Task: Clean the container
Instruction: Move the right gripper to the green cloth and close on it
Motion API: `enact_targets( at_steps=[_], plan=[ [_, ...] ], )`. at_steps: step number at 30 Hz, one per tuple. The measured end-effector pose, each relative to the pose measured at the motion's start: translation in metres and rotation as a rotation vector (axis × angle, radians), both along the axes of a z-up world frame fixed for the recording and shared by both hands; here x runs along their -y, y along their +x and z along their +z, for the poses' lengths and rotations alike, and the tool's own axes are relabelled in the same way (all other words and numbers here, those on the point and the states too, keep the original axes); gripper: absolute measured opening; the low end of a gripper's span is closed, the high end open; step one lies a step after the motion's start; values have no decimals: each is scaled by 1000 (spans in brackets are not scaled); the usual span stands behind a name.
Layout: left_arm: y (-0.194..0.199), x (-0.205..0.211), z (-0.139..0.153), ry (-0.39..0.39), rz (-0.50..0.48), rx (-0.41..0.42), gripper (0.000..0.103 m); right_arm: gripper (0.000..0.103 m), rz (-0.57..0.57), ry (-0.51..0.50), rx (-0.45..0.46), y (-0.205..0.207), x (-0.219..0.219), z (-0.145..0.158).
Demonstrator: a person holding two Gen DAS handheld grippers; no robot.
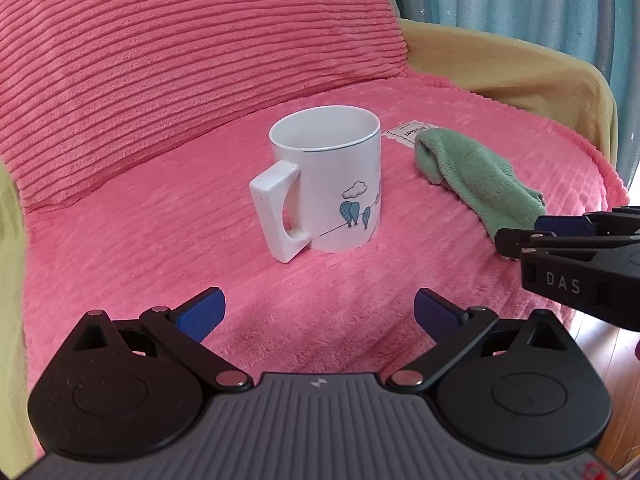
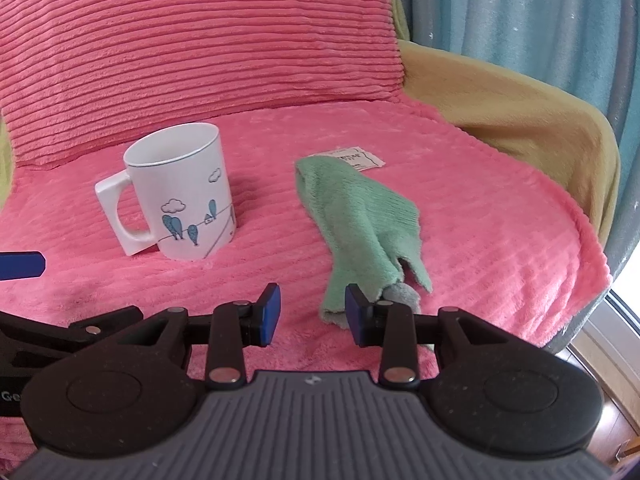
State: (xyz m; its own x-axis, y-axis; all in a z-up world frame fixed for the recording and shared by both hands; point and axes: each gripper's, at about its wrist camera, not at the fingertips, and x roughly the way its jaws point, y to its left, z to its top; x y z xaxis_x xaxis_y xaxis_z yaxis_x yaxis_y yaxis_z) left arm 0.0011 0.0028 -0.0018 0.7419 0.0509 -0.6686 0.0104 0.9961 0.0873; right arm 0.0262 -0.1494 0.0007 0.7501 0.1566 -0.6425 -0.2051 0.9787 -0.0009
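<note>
Left wrist view: we see the white mug (image 1: 326, 178) upright on the pink blanket (image 1: 160, 240), handle toward us, centred ahead of the left gripper (image 1: 319, 316), whose jaws stand wide and empty. The green cloth (image 1: 476, 176) lies right of the mug, apart from it, partly over a paper label (image 1: 408, 131).

Right wrist view: the right gripper (image 2: 313, 312) is narrowly parted, holding nothing; the cloth's near end lies just beside its right finger. Mug sits left.

Mug (image 2: 182, 192) left of cloth (image 2: 360, 216)
</note>
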Motion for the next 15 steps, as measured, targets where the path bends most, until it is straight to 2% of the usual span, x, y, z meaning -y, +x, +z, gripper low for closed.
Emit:
enact_targets(
  at_steps=[4,11,14,15],
  plan=[
    [-1,-4,1,-18,19,-7,101,31,21,-8,0,6,-5,0],
    [-1,-13,-1,-47,-5,-17,101,31,9,56,131,26,4,17],
    [4,-17,-3,-20,7,-19,101,36,-31,110,171,37,13,25],
    [5,-19,-3,-19,18,-17,101,40,-49,134,175,41,16,27]
  ],
)
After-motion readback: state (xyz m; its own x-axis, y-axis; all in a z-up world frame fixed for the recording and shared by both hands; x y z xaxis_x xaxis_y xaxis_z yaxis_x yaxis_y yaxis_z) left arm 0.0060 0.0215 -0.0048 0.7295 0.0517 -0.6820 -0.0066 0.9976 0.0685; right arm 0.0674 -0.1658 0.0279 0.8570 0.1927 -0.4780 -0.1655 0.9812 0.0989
